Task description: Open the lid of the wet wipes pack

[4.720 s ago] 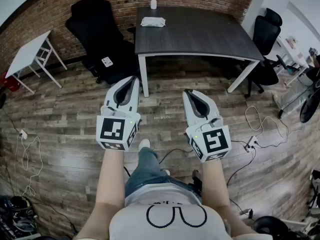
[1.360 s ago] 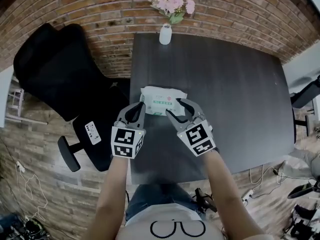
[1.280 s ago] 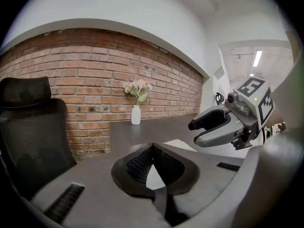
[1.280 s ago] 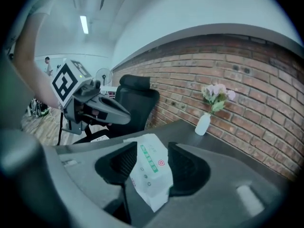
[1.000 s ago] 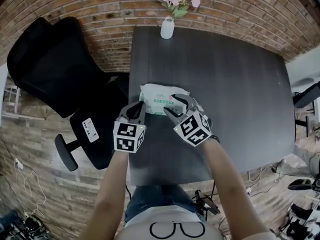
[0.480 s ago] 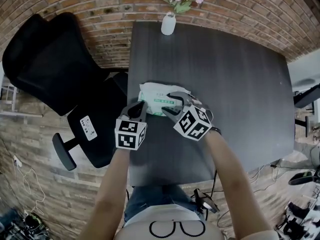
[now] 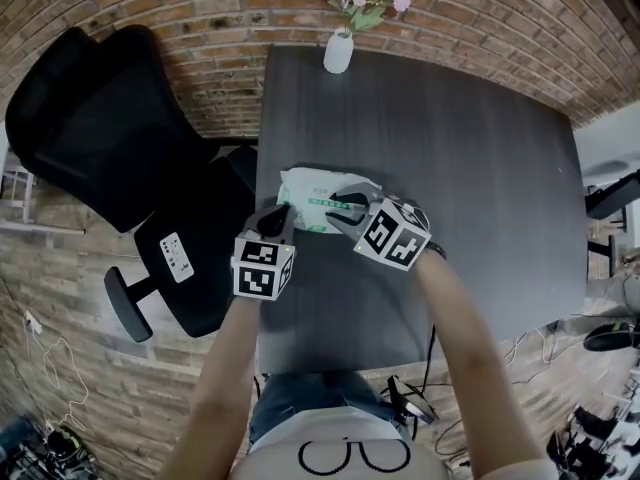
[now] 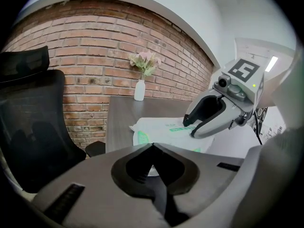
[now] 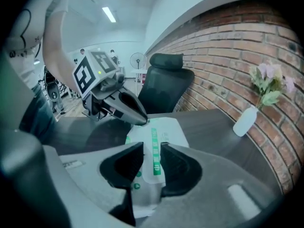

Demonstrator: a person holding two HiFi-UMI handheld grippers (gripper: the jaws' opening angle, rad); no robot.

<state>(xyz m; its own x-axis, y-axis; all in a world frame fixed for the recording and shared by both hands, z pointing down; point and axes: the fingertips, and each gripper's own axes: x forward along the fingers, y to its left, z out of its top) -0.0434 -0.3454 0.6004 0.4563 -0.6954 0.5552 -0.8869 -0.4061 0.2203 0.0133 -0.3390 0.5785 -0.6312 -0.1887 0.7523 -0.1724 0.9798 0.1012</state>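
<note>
One black chair (image 7: 90, 118) stands at the left, beside the dark table (image 7: 480, 168). Next comes the left gripper (image 7: 280, 214), with its marker cube near the person; in the left gripper view its jaws are together, with nothing between them (image 8: 152, 147), and its tip rests on the near left edge of the pack (image 7: 310, 196). The pack lies flat close to the table's left edge, white with green print. Behind it, at the far edge of the table, a white vase (image 7: 338, 53) holds pink flowers. To the right of the left gripper, the right gripper (image 7: 343, 208) reaches over the pack from the near side and points down at it. Its jaws have just been closing, and in the right gripper view they are clamped (image 9: 152, 151) on the lid (image 9: 155, 158), a white flap with a green stripe that fills the narrow gap between them
</note>
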